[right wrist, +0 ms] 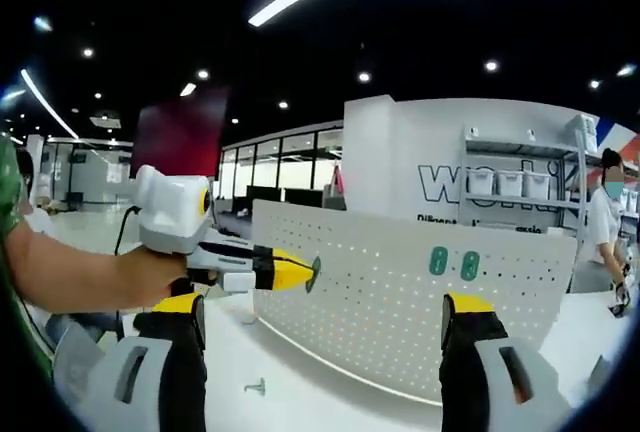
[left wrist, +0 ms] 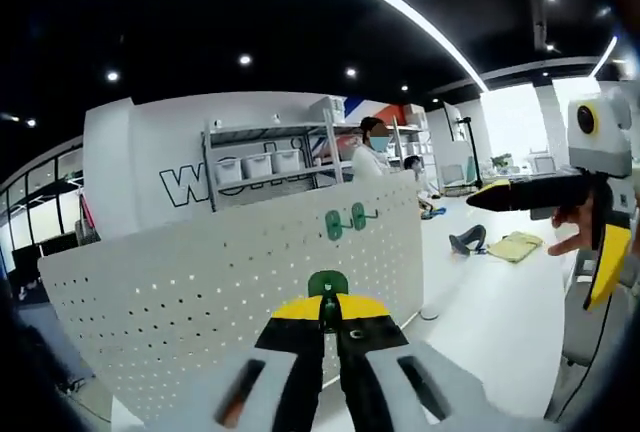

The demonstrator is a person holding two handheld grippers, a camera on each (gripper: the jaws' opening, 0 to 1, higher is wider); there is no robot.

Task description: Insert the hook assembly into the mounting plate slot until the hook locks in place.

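A: Biggest thing first. White pegboard (left wrist: 230, 292) stands upright on the white worktop (left wrist: 500, 312), rows of small holes across it. Two green hooks (left wrist: 346, 219) already hang side by side near its upper edge; same pair in the right gripper view (right wrist: 453, 262).

B: Left tool?

A: Left tool (left wrist: 329, 310) has its yellow-tipped jaws closed on a green hook (left wrist: 327, 285), held just in front of the pegboard face, below the hung pair. Whether the hook touches the board, can't tell. From the right gripper view the left tool (right wrist: 300, 272) comes in from the left in a person's hand (right wrist: 150, 277), hook at its tip right by the pegboard's left end.

B: Right tool?

A: Right tool (right wrist: 325, 327) is wide open, nothing between the jaws, pegboard (right wrist: 400, 302) ahead. Left gripper view shows the right tool (left wrist: 500, 195) off to the right, apart from the board.

B: Small stuff?

A: One small grey-green piece (right wrist: 256, 387) lying on the worktop (right wrist: 300, 372) in front of the board.
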